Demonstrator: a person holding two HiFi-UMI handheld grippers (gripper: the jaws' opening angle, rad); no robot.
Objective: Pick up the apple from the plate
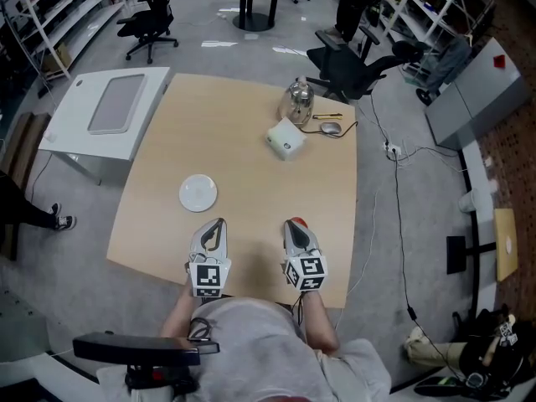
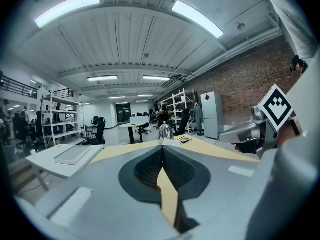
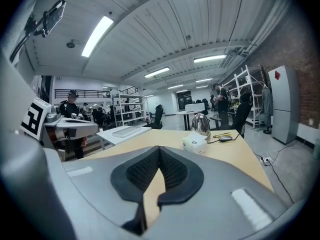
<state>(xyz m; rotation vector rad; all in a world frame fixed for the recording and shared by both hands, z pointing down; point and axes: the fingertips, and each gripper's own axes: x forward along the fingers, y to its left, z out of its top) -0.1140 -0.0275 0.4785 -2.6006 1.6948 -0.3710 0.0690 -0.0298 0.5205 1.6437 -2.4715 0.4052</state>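
Wooden table (image 1: 251,132) bears a bare white plate (image 1: 198,193). Left gripper (image 1: 219,222), just person-side of the plate, and right gripper (image 1: 291,223), further right, are both clenched on nothing. A red bit well right of the plate is probably the apple (image 1: 300,222): off the plate, unheld.

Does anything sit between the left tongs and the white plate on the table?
Nothing visible does. Only bare tabletop lies between the left tongs, shut and empty, and the plate. The plate itself looks empty: nothing shows on it. The kettle and white box stand farther off.
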